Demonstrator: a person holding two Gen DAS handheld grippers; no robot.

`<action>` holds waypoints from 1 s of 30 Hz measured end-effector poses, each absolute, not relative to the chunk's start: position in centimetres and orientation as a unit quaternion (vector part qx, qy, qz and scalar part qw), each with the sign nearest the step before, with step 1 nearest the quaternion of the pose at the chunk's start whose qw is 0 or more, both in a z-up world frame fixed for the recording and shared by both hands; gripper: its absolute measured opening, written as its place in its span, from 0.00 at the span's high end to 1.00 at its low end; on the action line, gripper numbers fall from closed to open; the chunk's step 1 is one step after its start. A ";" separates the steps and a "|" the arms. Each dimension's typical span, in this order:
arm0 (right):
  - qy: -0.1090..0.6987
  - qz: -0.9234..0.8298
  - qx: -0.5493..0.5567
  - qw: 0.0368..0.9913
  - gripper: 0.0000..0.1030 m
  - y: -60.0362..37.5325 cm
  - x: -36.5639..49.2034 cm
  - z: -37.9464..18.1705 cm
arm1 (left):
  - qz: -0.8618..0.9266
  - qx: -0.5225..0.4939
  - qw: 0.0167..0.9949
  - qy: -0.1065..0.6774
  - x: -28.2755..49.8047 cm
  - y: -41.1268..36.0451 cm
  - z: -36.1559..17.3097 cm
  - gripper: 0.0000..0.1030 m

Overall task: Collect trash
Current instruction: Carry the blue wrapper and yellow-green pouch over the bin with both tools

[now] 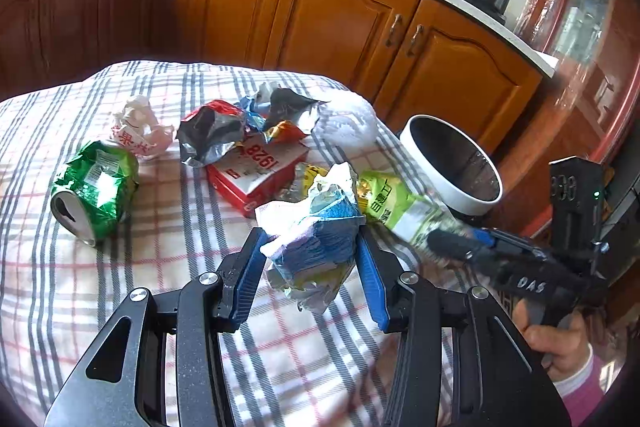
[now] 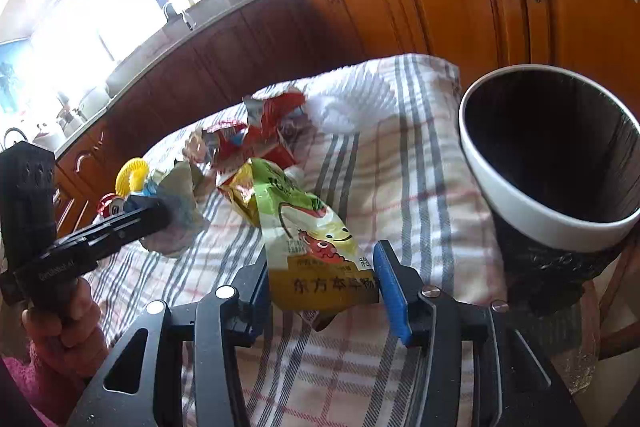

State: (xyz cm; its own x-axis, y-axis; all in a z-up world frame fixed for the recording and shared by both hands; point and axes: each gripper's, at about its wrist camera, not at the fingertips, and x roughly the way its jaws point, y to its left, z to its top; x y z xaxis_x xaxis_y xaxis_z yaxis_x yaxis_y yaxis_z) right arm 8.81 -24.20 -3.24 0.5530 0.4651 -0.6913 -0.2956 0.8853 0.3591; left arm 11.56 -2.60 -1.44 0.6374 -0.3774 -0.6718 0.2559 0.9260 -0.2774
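My left gripper (image 1: 310,247) is shut on a crumpled blue and white wrapper (image 1: 316,227), held just above the checked cloth; the wrapper also shows in the right wrist view (image 2: 180,211). My right gripper (image 2: 320,267) has its blue pads on both sides of a green and yellow snack bag (image 2: 308,227), which lies on the cloth; the bag shows in the left wrist view (image 1: 394,205) too. The white-rimmed black bin (image 2: 552,163) stands off the table's right edge, also seen in the left wrist view (image 1: 452,163).
On the checked tablecloth (image 1: 80,287) lie a crushed green can (image 1: 96,187), a crumpled white paper (image 1: 138,127), a red box (image 1: 260,173), foil wrappers (image 1: 224,131) and a white plastic bag (image 1: 344,123). Wooden kitchen cabinets (image 1: 340,23) stand behind.
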 end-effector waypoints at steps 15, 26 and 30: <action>0.402 0.211 -0.007 0.891 0.90 -20.9 10.4 -2.3 | -0.170 -0.080 0.900 0.393 11.8 -2.2 -1.7 0.57; 0.368 0.168 0.082 0.911 0.93 -27.5 9.3 -0.1 | -0.222 -0.053 0.896 0.381 12.6 -7.6 -0.1 0.57; 0.360 0.146 0.099 0.916 0.93 -30.2 8.9 0.5 | -0.241 -0.039 0.893 0.377 13.0 -10.2 0.4 0.57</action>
